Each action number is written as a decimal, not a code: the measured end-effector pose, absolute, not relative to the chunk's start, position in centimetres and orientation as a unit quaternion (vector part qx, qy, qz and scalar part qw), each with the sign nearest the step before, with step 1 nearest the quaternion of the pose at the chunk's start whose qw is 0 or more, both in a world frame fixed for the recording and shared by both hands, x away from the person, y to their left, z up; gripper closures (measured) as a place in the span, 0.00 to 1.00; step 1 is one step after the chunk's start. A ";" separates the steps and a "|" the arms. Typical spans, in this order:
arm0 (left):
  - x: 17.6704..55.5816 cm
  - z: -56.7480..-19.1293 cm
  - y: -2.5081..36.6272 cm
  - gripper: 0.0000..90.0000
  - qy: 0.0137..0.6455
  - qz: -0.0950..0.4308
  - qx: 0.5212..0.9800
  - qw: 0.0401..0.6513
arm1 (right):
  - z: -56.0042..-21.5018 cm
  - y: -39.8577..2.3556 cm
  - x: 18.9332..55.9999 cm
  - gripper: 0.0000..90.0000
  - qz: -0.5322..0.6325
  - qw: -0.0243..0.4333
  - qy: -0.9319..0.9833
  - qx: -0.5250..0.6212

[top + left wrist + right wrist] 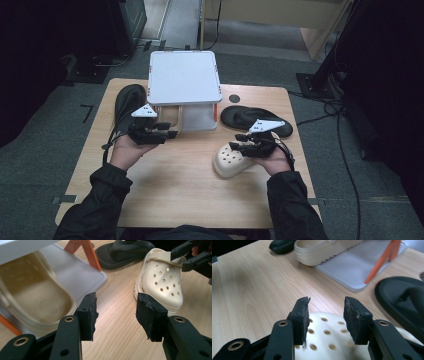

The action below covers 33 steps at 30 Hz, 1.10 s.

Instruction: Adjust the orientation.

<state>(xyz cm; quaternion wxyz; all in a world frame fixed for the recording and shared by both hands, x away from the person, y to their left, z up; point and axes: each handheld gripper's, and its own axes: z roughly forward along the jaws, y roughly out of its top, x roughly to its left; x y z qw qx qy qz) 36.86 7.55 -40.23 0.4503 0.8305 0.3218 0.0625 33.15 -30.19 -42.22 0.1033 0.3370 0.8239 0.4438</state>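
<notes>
A cream perforated clog [231,159] [160,282] lies on the wooden table [190,185] at the front right. My right gripper [239,142] [326,312] hovers just over its holed top [329,340], open, and its pads do not press on the shoe. A second cream clog [37,297] [322,250] rests on the lower shelf of a white rack [184,77]. My left gripper [167,131] [116,307] stands open with nothing in it, above bare wood just in front of that shelf.
One black sandal [255,119] [125,251] [404,300] lies behind the right hand. Another black sandal [129,102] lies left of the rack. The rack has orange posts [88,253] and a grey base plate [357,267]. Cables run over the floor at the right.
</notes>
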 end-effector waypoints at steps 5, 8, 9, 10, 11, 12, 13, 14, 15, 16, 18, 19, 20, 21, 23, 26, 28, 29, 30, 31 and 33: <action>36.9 -40.5 6.9 0.57 0.315 0.056 0.833 0.452 | -42.1 -31.5 32.7 0.61 0.445 0.114 0.818 0.348; 36.9 -40.9 6.4 0.57 0.307 0.053 0.839 0.446 | -42.2 -32.3 32.6 0.60 0.442 0.121 0.815 0.356; 36.9 -41.0 6.3 0.57 0.307 0.051 0.838 0.447 | -42.3 -32.6 32.5 0.60 0.441 0.123 0.813 0.358; 37.0 -41.1 6.2 0.57 0.307 0.046 0.838 0.448 | -42.3 -32.8 32.5 0.60 0.443 0.125 0.813 0.358; 37.0 -41.1 6.1 0.57 0.310 0.043 0.836 0.451 | -42.3 -33.0 32.4 0.60 0.447 0.127 0.810 0.357; 37.1 -41.2 6.1 0.57 0.310 0.041 0.835 0.452 | -42.3 -33.1 32.3 0.59 0.447 0.129 0.809 0.359; 37.1 -41.2 6.0 0.57 0.308 0.041 0.836 0.452 | -42.3 -33.4 32.3 0.58 0.449 0.130 0.807 0.360; 37.1 -41.2 6.0 0.57 0.307 0.042 0.838 0.450 | -42.3 -33.5 32.2 0.57 0.448 0.135 0.807 0.361; 37.1 -41.3 5.9 0.57 0.305 0.043 0.838 0.451 | -42.3 -33.7 32.2 0.57 0.445 0.138 0.807 0.362; 37.1 -41.3 5.8 0.57 0.303 0.044 0.838 0.453 | -42.3 -33.9 32.2 0.57 0.441 0.142 0.808 0.364; 37.2 -41.4 5.8 0.57 0.298 0.046 0.839 0.453 | -42.5 -34.5 32.2 0.57 0.440 0.142 0.807 0.368; 37.2 -41.4 5.8 0.57 0.296 0.047 0.839 0.454 | -42.6 -34.7 32.3 0.57 0.440 0.141 0.806 0.371; 37.2 -41.4 5.8 0.57 0.295 0.049 0.839 0.455 | -42.8 -34.9 32.3 0.57 0.436 0.141 0.807 0.373; 37.3 -41.4 5.8 0.57 0.295 0.049 0.838 0.456 | -43.0 -35.0 32.3 0.57 0.435 0.137 0.807 0.376; 37.3 -41.5 5.7 0.57 0.296 0.049 0.837 0.457 | -43.4 -35.1 32.5 0.57 0.432 0.131 0.809 0.376; 37.3 -41.6 5.6 0.57 0.295 0.049 0.839 0.455 | -44.0 -34.8 32.7 0.57 0.420 0.125 0.820 0.368; 37.3 -41.6 5.6 0.57 0.295 0.049 0.839 0.455 | -44.4 -34.6 32.8 0.59 0.413 0.117 0.826 0.366; 37.3 -41.6 5.7 0.57 0.294 0.050 0.839 0.455 | -44.6 -34.6 32.8 0.60 0.410 0.112 0.829 0.363; 37.3 -41.6 5.7 0.57 0.293 0.051 0.839 0.455 | -44.9 -34.4 32.9 0.60 0.407 0.107 0.833 0.359; 37.3 -41.6 5.7 0.57 0.293 0.051 0.839 0.456 | -45.0 -34.2 32.9 0.62 0.409 0.102 0.834 0.357; 37.3 -41.5 5.7 0.57 0.292 0.053 0.838 0.458 | -45.1 -34.0 33.0 0.63 0.418 0.096 0.831 0.353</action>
